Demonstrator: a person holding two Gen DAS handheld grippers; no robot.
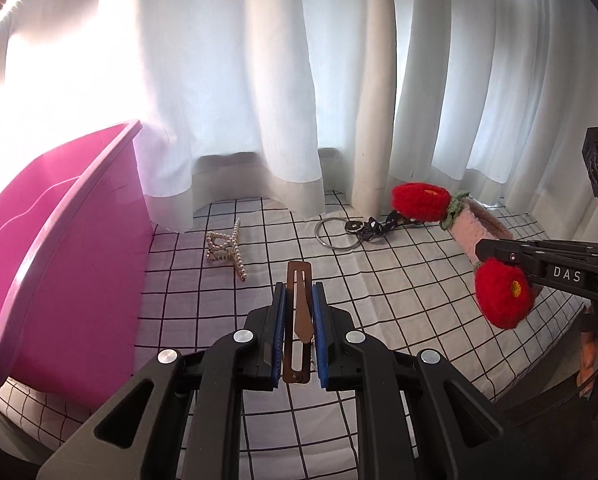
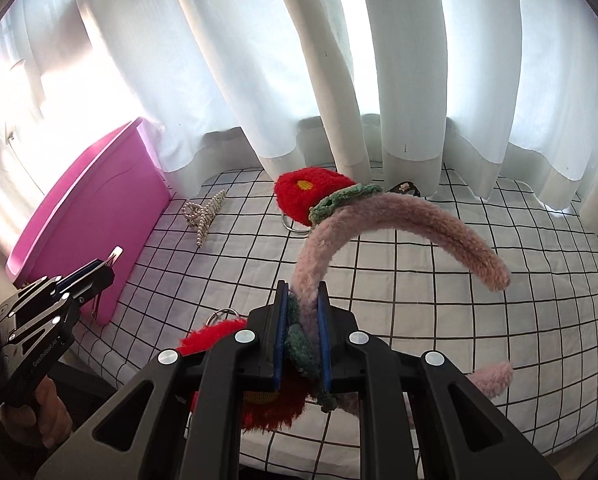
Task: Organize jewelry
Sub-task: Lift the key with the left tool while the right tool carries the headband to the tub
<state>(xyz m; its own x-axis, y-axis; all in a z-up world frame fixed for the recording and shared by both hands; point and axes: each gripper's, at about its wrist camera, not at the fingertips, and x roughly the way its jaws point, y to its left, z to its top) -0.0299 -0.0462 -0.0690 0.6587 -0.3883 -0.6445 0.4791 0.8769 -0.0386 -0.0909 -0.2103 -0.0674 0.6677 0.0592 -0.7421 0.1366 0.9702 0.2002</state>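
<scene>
Jewelry hangs in both our clamped grippers, a brown hair clip (image 1: 297,312) in the left gripper (image 1: 299,300), a fuzzy pink headband (image 2: 399,220) in the right gripper (image 2: 302,300), whose springy arc could snag before the pink bin (image 1: 59,248)

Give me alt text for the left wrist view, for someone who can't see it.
The left gripper is shut on a brown hair clip above a white grid-patterned cloth. A pink bin stands at left, a pearl claw clip and a key ring lie ahead, and the right gripper holds a pink headband with red knitted flowers at right.
</scene>
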